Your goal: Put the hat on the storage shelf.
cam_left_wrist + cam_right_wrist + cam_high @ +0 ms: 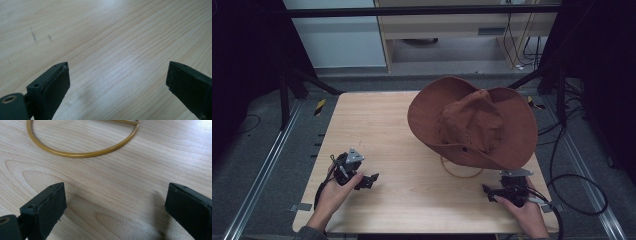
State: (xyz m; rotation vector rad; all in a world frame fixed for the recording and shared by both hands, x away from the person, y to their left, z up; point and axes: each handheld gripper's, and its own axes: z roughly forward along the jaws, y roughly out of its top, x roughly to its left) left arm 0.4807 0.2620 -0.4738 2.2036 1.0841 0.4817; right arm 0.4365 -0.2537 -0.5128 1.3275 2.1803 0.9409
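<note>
Brown wide-brimmed felt hat seems to be what the work concerns, and by my judgement nothing has been done to it yet. From the high view it sits tilted on a gold wire stand with a round base ring, at the right half of the pale wooden table. Its crown is dented and creased, the brim broad and gently curled, with the near edge hanging over the ring. Both tools rest low at the table's near edge, well apart from the hat: the left gripper at the near left, the right gripper just below the brim and near the ring. Neither touches anything, so reaching, gripping and moving the hat all appear to be left.

In the left gripper view, the left gripper has its two black jaws spread wide with nothing between them, only bare wood grain with a few faint dark marks below.

In the right gripper view, the right gripper likewise stands wide apart and empty, over the table. Ahead of it lies the stand's round base ring, a thin glossy hoop flat on the wood, close but not touched.
</note>
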